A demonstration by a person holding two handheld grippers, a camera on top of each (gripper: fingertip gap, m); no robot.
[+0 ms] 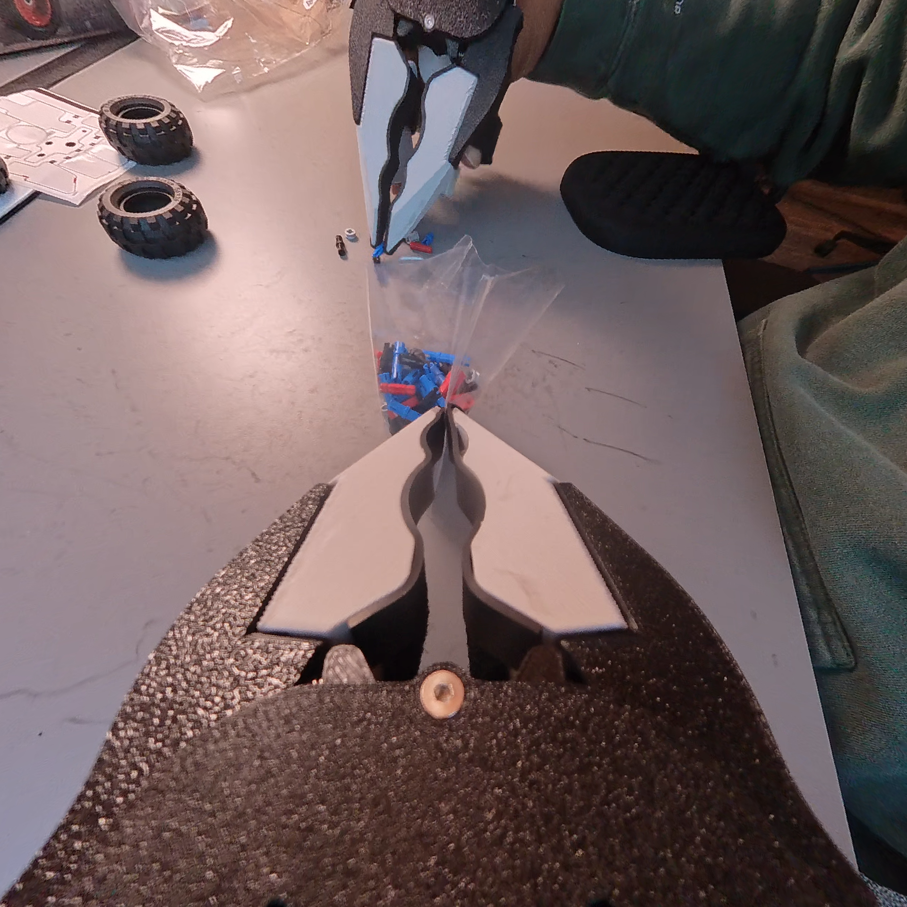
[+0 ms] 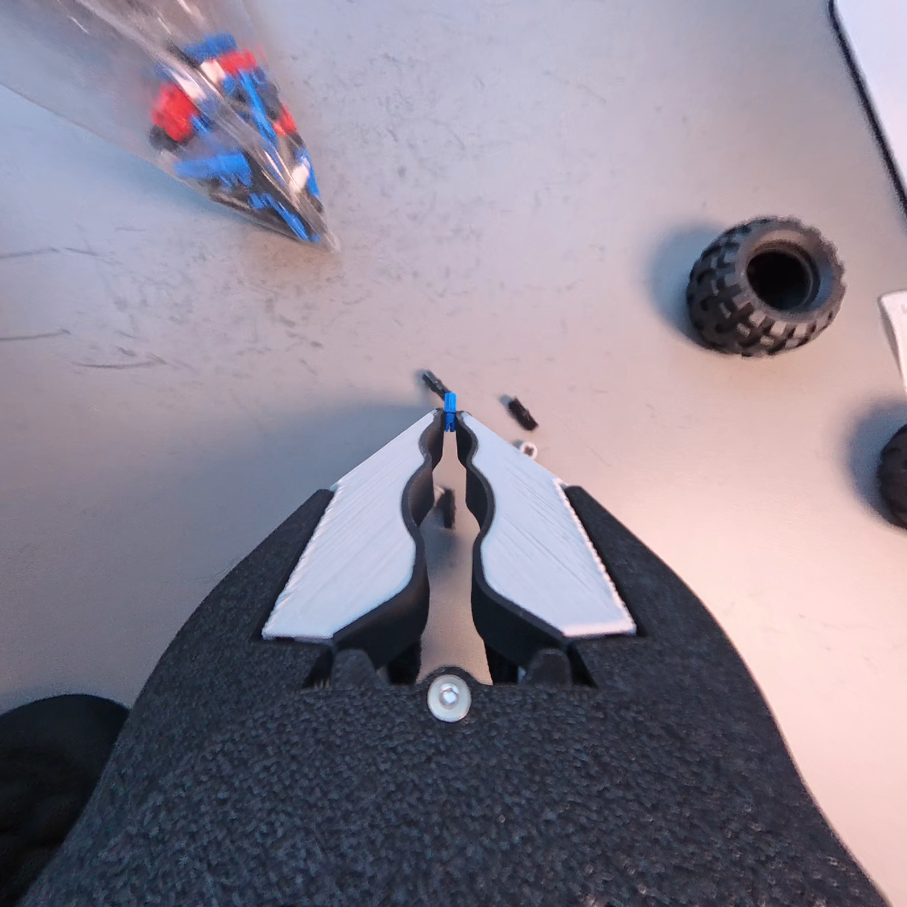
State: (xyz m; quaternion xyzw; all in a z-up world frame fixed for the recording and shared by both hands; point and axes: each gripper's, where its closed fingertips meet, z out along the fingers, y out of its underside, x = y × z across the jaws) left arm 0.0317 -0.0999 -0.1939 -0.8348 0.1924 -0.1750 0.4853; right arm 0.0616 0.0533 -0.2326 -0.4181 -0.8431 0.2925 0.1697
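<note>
Crinkly clear bag (image 1: 441, 343) hung limp, pinched in my left gripper (image 1: 444, 417) at twelve o'clock; my right gripper (image 2: 449, 417) nipped a tiny, light, slippery-looking blue pin (image 2: 449, 410) midway.

The left wrist view is looking forward along its own fingers, low and near over the grey table (image 1: 196, 392), facing the right gripper (image 1: 380, 245) across it; the right wrist view is looking steeply down at the same table from close; both are sharing the clear bag (image 1: 432, 343) and one black tyre (image 2: 765, 287).
</note>
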